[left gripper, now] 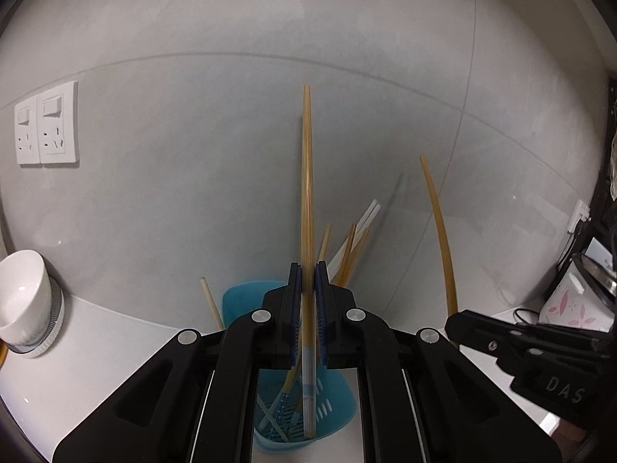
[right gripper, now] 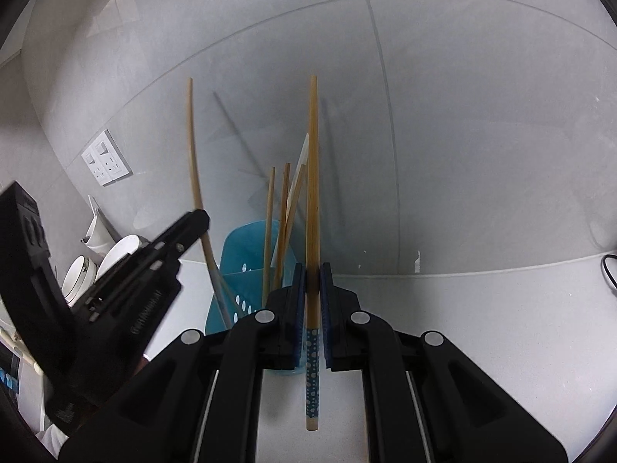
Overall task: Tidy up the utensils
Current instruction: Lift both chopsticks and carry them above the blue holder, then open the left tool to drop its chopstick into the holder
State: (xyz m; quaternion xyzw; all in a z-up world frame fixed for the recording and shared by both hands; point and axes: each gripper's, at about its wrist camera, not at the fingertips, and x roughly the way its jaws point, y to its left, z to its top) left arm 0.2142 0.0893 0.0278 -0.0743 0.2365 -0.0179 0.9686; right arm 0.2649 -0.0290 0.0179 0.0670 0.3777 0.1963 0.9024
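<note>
Chopsticks: left tool (left gripper: 308, 270) grips one chopstick (left gripper: 307, 177) above the blue holder (left gripper: 331, 409); right tool (right gripper: 312, 270) grips another (right gripper: 312, 177). Next: lower each into the holder, then release.

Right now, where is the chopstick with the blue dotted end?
In the right wrist view, the dotted chopstick stands upright, clamped in the right gripper, beside the blue holder.

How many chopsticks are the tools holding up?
2. The left tool grips a striped-end chopstick over the blue holder. The right tool grips a dotted-end chopstick. More stand in the holder, some possibly hidden.
</note>
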